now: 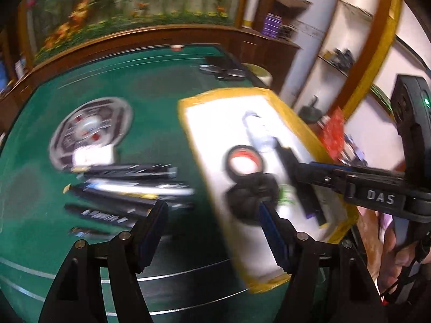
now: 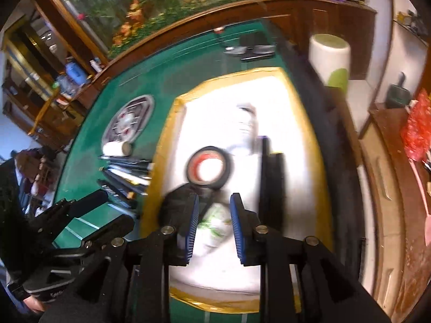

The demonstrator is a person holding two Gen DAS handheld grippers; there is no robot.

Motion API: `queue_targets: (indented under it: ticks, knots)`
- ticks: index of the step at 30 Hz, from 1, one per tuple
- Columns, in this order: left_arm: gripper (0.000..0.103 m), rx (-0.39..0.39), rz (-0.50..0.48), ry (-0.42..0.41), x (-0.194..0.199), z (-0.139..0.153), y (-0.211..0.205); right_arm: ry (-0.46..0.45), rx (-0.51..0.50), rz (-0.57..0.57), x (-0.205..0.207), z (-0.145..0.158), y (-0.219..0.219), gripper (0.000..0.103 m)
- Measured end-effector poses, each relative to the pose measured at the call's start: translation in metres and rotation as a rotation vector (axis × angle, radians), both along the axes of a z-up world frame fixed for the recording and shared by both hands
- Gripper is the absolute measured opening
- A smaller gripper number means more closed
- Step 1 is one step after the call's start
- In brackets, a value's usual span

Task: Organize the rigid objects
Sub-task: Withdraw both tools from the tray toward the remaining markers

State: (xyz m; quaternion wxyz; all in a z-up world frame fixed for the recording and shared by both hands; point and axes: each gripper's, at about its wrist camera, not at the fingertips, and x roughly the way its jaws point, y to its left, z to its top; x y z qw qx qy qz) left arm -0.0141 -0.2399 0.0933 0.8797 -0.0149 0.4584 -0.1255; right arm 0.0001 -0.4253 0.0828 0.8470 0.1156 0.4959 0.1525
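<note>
Both grippers empty: left gripper (image 1: 212, 231) jaws wide apart, right gripper (image 2: 214, 226) jaws narrowly parted above white bottle (image 2: 215, 223). Tape roll (image 2: 208, 167) lies collected in yellow-rimmed tray (image 2: 167, 145); dark sticks (image 1: 121, 188) wait on counter (image 1: 150, 86).

Left claw (image 1: 212, 228) wide apart; right claw (image 2: 214, 224) seemingly slightly parted

A green-topped table (image 1: 129, 86) spreads ahead of the gripper, edged in dark wood. Beyond it hangs a flower-garden mural (image 2: 172, 5). To the right stand white walls, gold-trimmed wooden shelving (image 1: 377, 62) and a brown counter (image 2: 396, 215).
</note>
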Motion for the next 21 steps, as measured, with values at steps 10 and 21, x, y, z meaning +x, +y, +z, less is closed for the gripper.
queue_targets:
  ticks: [10, 21]
  knots:
    - [0.073, -0.003, 0.268, 0.063, -0.039, -0.019, 0.092, 0.038, 0.066, 0.253, 0.009, -0.007, 0.095, 0.023]
    - [0.073, -0.012, 0.406, 0.091, -0.050, -0.027, 0.173, 0.092, 0.036, 0.341, 0.029, -0.026, 0.171, 0.026]
